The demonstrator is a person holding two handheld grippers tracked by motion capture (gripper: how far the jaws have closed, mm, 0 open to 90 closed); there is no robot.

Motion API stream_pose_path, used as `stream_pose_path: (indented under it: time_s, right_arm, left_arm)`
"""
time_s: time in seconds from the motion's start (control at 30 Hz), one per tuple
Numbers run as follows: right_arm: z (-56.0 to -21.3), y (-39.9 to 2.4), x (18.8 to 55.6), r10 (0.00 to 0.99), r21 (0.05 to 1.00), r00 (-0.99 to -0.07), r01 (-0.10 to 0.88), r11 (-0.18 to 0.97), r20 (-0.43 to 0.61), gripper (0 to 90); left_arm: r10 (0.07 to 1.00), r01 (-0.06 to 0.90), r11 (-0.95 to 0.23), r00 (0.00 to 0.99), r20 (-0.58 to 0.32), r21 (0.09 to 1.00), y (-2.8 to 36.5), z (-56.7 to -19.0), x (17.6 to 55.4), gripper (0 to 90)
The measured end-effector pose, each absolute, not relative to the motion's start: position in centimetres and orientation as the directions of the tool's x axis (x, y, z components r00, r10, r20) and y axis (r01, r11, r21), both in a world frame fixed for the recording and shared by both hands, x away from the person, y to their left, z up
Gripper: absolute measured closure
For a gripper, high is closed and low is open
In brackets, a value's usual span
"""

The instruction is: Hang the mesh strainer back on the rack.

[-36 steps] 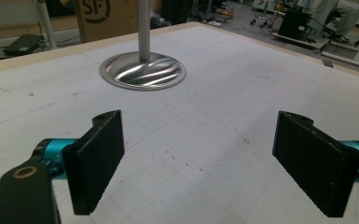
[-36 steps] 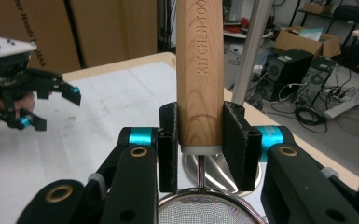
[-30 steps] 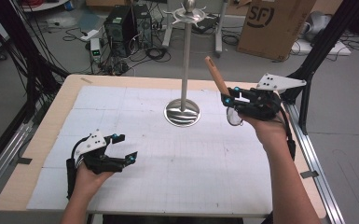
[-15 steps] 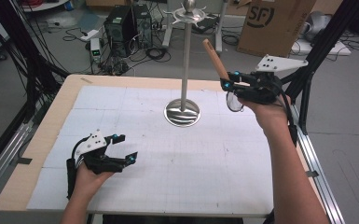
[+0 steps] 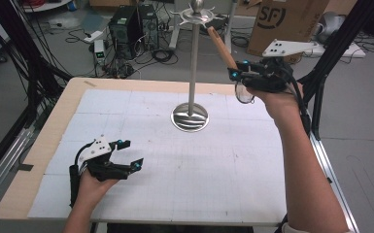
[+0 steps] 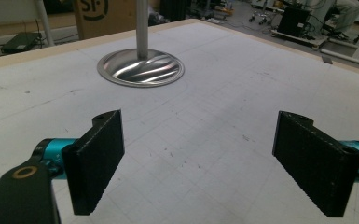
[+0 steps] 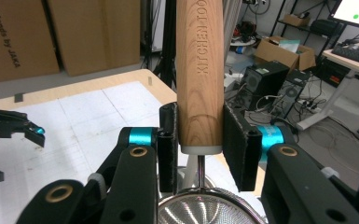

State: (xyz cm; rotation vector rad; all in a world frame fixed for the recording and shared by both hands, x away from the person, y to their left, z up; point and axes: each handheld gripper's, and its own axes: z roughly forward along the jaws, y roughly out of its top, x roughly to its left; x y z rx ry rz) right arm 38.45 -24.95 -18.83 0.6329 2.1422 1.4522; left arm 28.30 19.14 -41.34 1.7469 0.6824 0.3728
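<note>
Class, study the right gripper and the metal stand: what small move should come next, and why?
Probably keep lifting the right gripper toward the hooked crown of the metal stand. Its jaws are shut on the wooden handle of a small strainer, held beside the pole and below the crown. The left gripper rests open on the table, so this is the right hand's job.

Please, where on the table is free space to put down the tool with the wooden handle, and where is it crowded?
The white mat is bare between the stand's base and the near edge, right of the left gripper, and also on the far left beside the base. Crowded spots: around the base and pole, and the near left where the open left gripper rests.
</note>
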Motion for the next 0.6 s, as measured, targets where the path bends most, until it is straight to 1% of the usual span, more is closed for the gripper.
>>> stream_pose_path:
  time_s: [0.4,0.6]
  right_arm:
    - [-18.2,-23.9,39.6,0.618,0.936,-0.776,0.114,0.334,-0.126,68.5]
    - [-18.6,-23.5,40.4,0.635,0.920,-0.759,0.136,0.367,-0.141,68.5]
  left_arm:
    - [0.621,0.256,-0.157,0.777,-0.106,0.954,19.3,-41.3,28.3,17.2]
    - [0.614,0.253,-0.155,0.782,-0.107,0.955,19.3,-41.3,28.2,17.2]
